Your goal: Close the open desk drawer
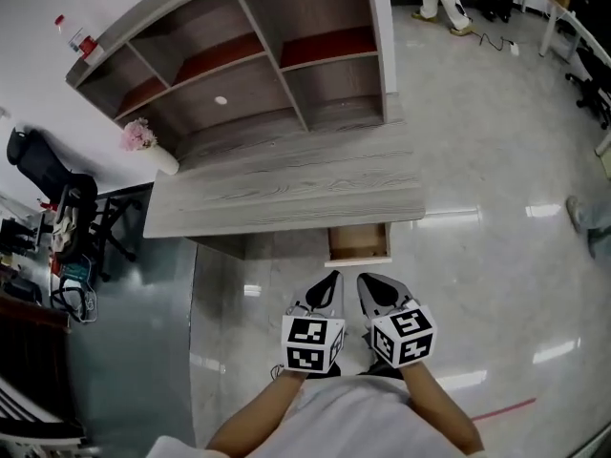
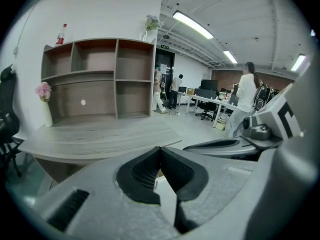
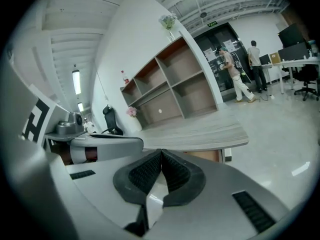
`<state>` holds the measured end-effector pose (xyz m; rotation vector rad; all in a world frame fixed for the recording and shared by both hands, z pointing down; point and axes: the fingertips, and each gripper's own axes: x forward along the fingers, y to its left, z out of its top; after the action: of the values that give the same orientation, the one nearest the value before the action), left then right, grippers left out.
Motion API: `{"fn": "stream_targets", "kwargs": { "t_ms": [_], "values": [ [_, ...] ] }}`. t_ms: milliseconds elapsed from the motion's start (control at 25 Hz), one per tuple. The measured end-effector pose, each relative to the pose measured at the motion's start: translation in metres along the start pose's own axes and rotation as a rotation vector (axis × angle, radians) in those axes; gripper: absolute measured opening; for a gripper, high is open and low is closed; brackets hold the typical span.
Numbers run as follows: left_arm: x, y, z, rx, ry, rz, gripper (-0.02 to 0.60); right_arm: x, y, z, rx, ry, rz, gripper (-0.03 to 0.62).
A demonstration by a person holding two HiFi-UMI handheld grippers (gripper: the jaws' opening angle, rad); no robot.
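Observation:
The grey wood-grain desk stands ahead, and its drawer sticks out open under the front edge at the right, showing a light wooden inside. My left gripper and right gripper hover side by side just short of the drawer front, tips pointing at it, touching nothing. Both are shut and empty; in each gripper view the black pads meet at the tips, for the left gripper and for the right gripper. In the right gripper view the drawer shows under the desk edge.
A tall open shelf unit sits on the desk's far side, with a vase of pink flowers at its left. A black office chair and cluttered stand are at the left. People stand far back. Glossy floor lies right.

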<state>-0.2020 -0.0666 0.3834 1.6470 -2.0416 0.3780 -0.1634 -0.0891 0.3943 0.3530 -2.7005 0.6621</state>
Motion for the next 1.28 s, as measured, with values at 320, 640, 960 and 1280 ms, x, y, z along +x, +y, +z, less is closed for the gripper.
{"fn": "stream_targets", "kwargs": {
  "t_ms": [320,640,960,1280],
  "values": [
    [0.056,0.033,-0.004,0.100,0.047,-0.236,0.005,0.047,-0.030,-0.006,0.121,-0.092,-0.207,0.001],
    [0.087,0.042,-0.014,0.190,0.092,-0.468,0.005,0.065,-0.050,-0.043,0.388,-0.204,-0.394,0.002],
    [0.102,0.047,-0.064,0.195,0.154,-0.510,0.005,0.087,-0.062,-0.106,0.559,-0.211,-0.429,0.002],
    [0.104,0.044,-0.097,0.201,0.142,-0.448,0.005,0.104,-0.080,-0.153,0.701,-0.263,-0.368,0.003]
  ]
}}
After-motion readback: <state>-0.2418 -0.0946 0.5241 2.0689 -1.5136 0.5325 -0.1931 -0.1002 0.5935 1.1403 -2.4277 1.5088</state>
